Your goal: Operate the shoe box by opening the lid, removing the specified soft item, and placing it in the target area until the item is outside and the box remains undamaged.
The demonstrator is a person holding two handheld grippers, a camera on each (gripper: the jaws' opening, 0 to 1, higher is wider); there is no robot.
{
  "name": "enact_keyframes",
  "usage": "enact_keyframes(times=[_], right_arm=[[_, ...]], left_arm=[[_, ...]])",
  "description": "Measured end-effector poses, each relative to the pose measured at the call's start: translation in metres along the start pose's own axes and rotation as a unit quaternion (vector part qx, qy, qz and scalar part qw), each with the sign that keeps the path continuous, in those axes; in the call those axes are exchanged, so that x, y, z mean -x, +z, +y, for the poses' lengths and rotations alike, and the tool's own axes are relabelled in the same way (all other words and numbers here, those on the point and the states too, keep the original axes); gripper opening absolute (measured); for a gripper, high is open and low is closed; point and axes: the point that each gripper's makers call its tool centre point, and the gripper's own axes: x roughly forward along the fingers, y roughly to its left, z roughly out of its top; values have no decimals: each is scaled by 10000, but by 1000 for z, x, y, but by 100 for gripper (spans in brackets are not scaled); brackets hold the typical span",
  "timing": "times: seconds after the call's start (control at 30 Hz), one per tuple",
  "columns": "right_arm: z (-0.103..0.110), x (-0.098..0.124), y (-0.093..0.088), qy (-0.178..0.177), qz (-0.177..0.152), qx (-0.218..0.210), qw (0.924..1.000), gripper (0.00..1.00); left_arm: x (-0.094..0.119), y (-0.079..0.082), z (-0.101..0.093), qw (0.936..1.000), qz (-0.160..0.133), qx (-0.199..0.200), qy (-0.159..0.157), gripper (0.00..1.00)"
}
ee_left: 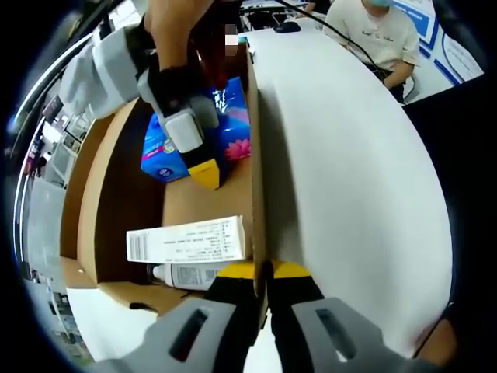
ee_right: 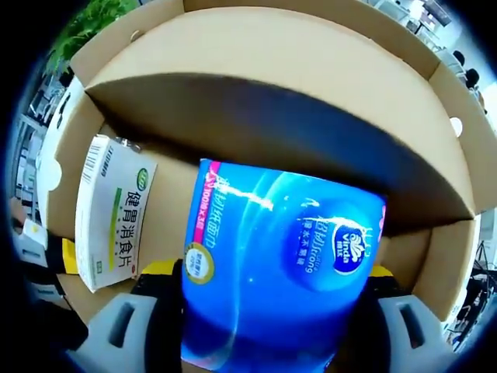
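Open brown cardboard shoe box (ee_left: 116, 194) on white bench (ee_left: 349, 179). Contents: blue soft tissue pack (ee_right: 279, 272), clamped between right hand-held gripper (ee_right: 276, 311) jaws; white carton (ee_left: 190, 239); white bottle (ee_left: 182, 274). Left hand-held gripper (ee_left: 262, 273) pinches box wall (ee_left: 257, 155). Seated person (ee_left: 377, 31) beyond.

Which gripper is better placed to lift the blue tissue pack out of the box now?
Right. The right gripper has its fingers around the blue tissue pack inside the box. The left gripper is clamped on the open lid.
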Motion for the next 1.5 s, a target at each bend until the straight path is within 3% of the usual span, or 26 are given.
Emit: enact_keyframes(times=[0.3, 1.03, 1.5], right_arm=[[0, 0, -2, 2, 54, 7, 10000, 90], [0, 5, 2, -162, 51, -78, 9998, 79], [-3, 52, 11, -16, -236, -63, 9997, 76]], left_arm=[[-3, -2, 8, 10000, -23, -25, -18, 3], [1, 1, -5, 10000, -30, -21, -10, 3], [2, 2, -4, 10000, -26, -19, -8, 3]])
